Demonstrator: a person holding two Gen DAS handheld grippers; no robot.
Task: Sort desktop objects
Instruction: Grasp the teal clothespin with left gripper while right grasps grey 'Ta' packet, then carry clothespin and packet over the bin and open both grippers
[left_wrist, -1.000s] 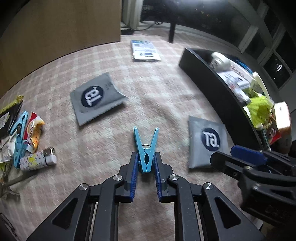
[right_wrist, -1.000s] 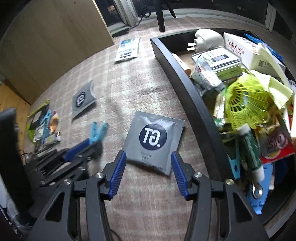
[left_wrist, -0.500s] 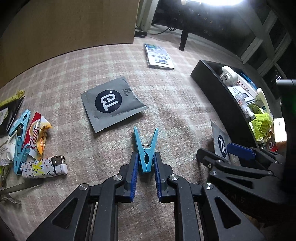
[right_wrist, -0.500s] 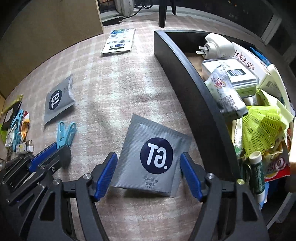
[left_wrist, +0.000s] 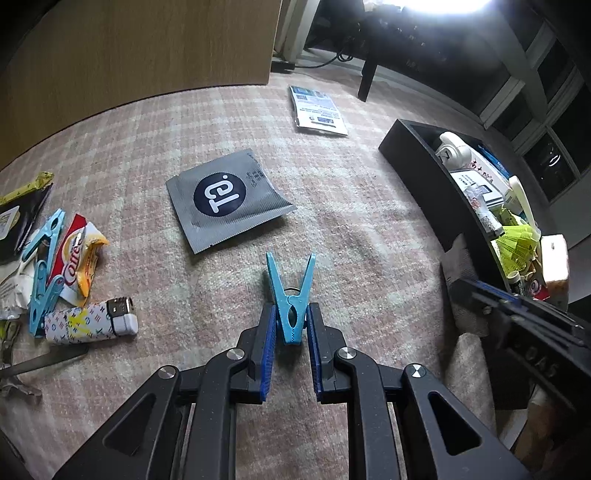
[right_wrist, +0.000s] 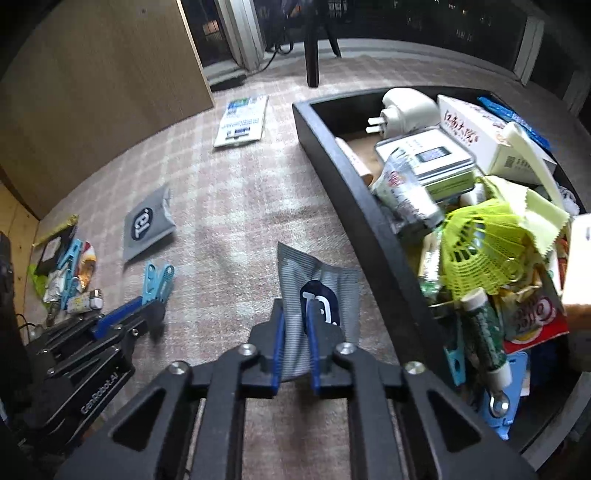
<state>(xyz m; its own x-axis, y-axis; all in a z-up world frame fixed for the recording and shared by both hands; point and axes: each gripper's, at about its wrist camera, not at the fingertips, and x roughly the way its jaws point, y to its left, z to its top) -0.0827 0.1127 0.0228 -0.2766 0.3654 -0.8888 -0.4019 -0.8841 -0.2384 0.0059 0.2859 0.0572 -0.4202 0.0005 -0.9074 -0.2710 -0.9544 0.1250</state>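
My left gripper (left_wrist: 291, 314) is shut on a light blue clothespin (left_wrist: 290, 280), whose prongs point away from me above the checked cloth. In the right wrist view my right gripper (right_wrist: 295, 310) is closing its jaws, and the pads press on a grey sachet (right_wrist: 325, 291) with a dark round logo. That sachet is crumpled and tilted up off the cloth, close beside the black tray (right_wrist: 354, 206). The left wrist view shows the right gripper (left_wrist: 476, 291) low on the right with the sachet's edge (left_wrist: 458, 258) above it.
The black tray (left_wrist: 424, 166) is packed with boxes, a plug, a yellow mesh item and tubes. A second grey sachet (left_wrist: 225, 199) and a leaflet (left_wrist: 317, 110) lie on the cloth. At the left are a lighter (left_wrist: 92, 321), another blue clothespin (left_wrist: 44, 266) and snack wrappers.
The right gripper's wide jaws came down around the flat grey sachet and closed on it, crumpling and tilting it up. The left gripper keeps holding the clothespin.
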